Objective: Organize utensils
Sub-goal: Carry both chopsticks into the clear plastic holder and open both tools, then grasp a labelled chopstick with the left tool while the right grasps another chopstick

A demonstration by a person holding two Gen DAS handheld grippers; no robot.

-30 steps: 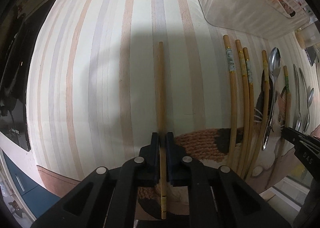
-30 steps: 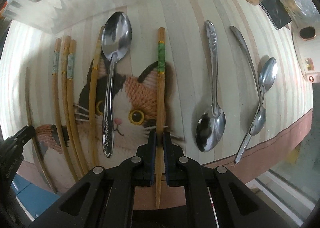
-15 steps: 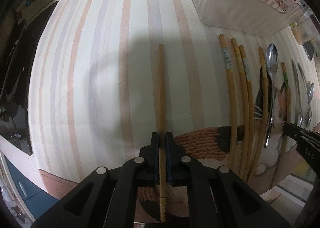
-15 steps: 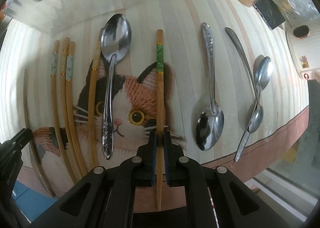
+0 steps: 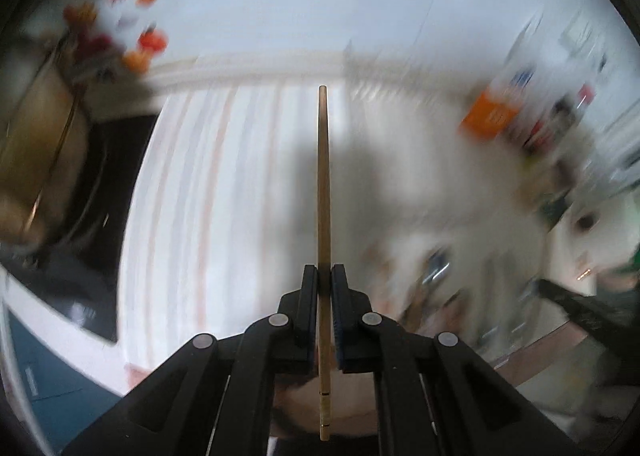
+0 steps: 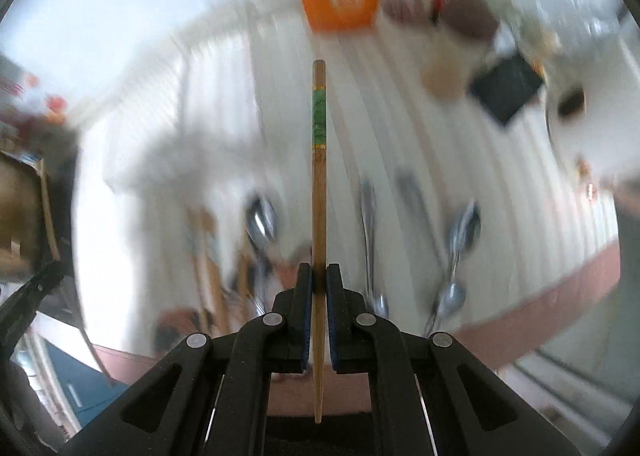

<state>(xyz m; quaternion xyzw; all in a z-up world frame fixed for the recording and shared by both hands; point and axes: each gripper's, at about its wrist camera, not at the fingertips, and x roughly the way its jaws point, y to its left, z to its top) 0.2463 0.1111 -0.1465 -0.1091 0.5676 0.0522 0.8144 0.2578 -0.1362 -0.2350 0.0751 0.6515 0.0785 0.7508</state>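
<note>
Both chopsticks have left the bench since the earlier frame. I hold the left gripper (image 5: 324,276) with jaws pinching the plain chopstick (image 5: 323,184), clear above the striped bench (image 5: 208,192). I hold the right gripper (image 6: 318,274) with jaws pinching the green-banded chopstick (image 6: 319,184), also lifted. Blurred spoons (image 6: 460,232) and other chopsticks (image 6: 208,256) remain below. Sorting appears barely begun; most utensils are left.
</note>
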